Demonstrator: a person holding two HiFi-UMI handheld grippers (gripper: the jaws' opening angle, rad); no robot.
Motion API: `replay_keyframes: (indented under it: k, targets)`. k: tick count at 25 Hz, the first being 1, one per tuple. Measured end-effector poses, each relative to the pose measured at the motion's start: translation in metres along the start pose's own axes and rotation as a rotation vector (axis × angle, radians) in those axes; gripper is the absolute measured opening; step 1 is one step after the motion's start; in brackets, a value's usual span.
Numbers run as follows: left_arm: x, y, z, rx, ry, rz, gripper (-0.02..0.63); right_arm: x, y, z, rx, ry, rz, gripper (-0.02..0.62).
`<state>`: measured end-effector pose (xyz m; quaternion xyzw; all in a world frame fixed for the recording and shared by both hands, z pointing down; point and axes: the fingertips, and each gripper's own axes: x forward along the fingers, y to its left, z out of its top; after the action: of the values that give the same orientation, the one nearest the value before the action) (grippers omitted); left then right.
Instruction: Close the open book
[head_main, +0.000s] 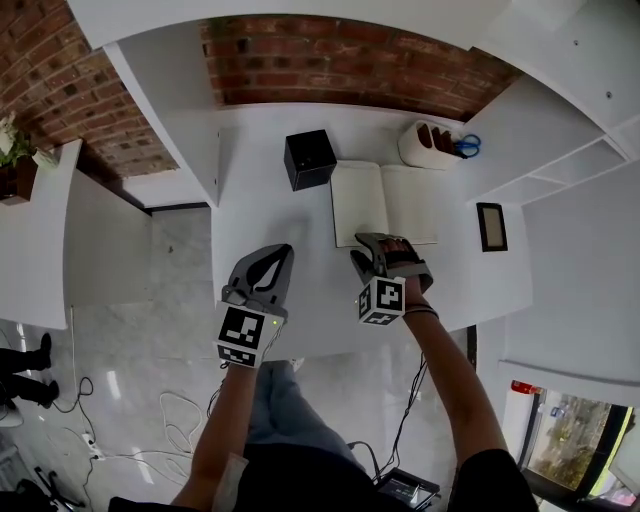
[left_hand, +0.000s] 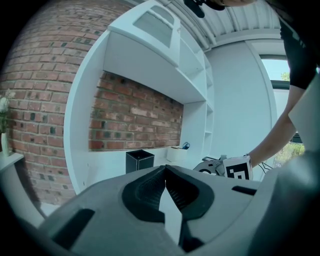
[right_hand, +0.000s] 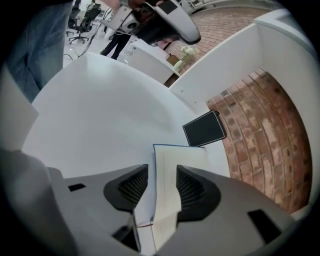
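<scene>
The open book (head_main: 385, 203) lies flat on the white desk (head_main: 270, 210), its blank pages facing up. My right gripper (head_main: 372, 248) is at the book's near edge, angled down at it. In the right gripper view the book (right_hand: 175, 160) has its left-hand half running between the jaws of my right gripper (right_hand: 162, 170), which stand open; the pads do not clamp it. My left gripper (head_main: 280, 252) hovers over bare desk to the left of the book. Its jaws (left_hand: 165, 168) meet at the tips with nothing between them.
A black cube box (head_main: 309, 158) stands just left of the book's far corner. A white holder with blue scissors (head_main: 435, 143) sits behind the book at the right. A small dark frame (head_main: 491, 226) lies right of the book. A brick wall and white shelving close the back.
</scene>
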<state>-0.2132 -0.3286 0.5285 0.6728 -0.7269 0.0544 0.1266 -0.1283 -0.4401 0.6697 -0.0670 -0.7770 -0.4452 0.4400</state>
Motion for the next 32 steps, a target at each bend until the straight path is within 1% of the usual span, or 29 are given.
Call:
replay_keyframes:
  k: [4,7,11,12,16,20,23,25,27,32]
  targets:
    - [-0.003,0.004,-0.005,-0.002,0.014,0.016,0.009,0.012,-0.004,-0.005,-0.003,0.041,-0.043,0.172]
    - [-0.005,0.007,-0.006,0.006,0.020,0.021,0.009,0.017,-0.005,-0.006,-0.025,0.070,-0.069,0.167]
    - [-0.008,0.009,-0.008,0.004,0.022,0.025,0.009,0.016,-0.005,-0.005,-0.033,0.084,-0.111,0.084]
    - [-0.009,0.009,-0.008,0.004,0.022,0.025,0.009,0.014,-0.006,-0.005,-0.023,0.084,-0.122,0.073]
    - [-0.008,0.008,-0.009,0.004,0.023,0.018,0.009,0.003,-0.015,-0.007,0.072,0.068,-0.162,0.043]
    - [-0.006,0.004,-0.008,0.001,0.018,0.003,0.009,-0.015,-0.034,-0.009,0.244,0.024,-0.217,0.014]
    - [-0.002,-0.001,-0.005,0.003,0.015,-0.010,0.009,-0.030,-0.047,-0.013,0.375,-0.013,-0.254,0.009]
    - [0.000,-0.004,-0.003,0.007,0.015,-0.019,0.009,-0.040,-0.055,-0.017,0.483,-0.046,-0.277,0.008]
    - [0.003,-0.007,-0.002,0.008,0.013,-0.026,0.009,-0.051,-0.063,-0.024,0.618,-0.090,-0.302,0.008]
    - [0.008,-0.012,-0.001,0.009,0.019,-0.040,0.009,-0.071,-0.077,-0.055,1.016,-0.206,-0.366,0.008]
